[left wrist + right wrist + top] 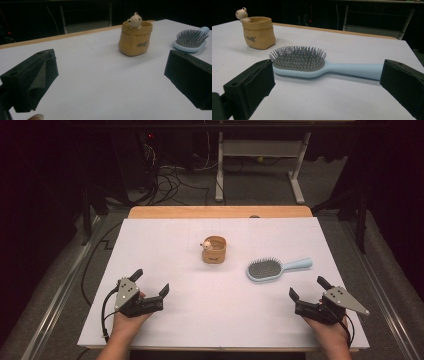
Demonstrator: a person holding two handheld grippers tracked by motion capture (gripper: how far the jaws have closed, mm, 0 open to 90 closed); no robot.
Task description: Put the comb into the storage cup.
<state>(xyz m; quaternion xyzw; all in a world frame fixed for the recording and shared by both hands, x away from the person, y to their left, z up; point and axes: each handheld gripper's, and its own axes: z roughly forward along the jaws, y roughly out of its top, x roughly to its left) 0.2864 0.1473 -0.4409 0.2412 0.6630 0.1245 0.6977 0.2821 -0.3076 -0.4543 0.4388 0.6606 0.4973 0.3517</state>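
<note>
Near the middle of the white table top (165,245) stands a small tan pot (214,249) shaped like a sack, upright, with a pale little animal figure (205,244) perched on its rim. Just to the pot's right and a little nearer the person lies a light blue hairbrush (277,268), flat on its back with the grey bristles up; its head is on the side toward the pot and its handle points away from it, angled slightly toward the far edge. Pot and brush are close but apart.

Well to the near left of the pot, the left gripper (151,281) is held in the person's left hand (127,317) low over the table — its jaws spread wide with nothing between them. In the left gripper view the pot (135,41) stands ahead between the two black jaws, dark lettering on its front, and the brush (191,40) shows beyond the right-hand jaw.

To the near right of the pot, past the brush, the right gripper (308,288) sits in the right hand (330,330), likewise released and empty — jaws apart. In the right gripper view the brush (324,65) lies crosswise just ahead of the jaws, not touched by either, and the pot (259,32) stands farther off behind the brush head.

Beyond the pot, a strip of bare wood (220,212) shows at the table's far edge.
</note>
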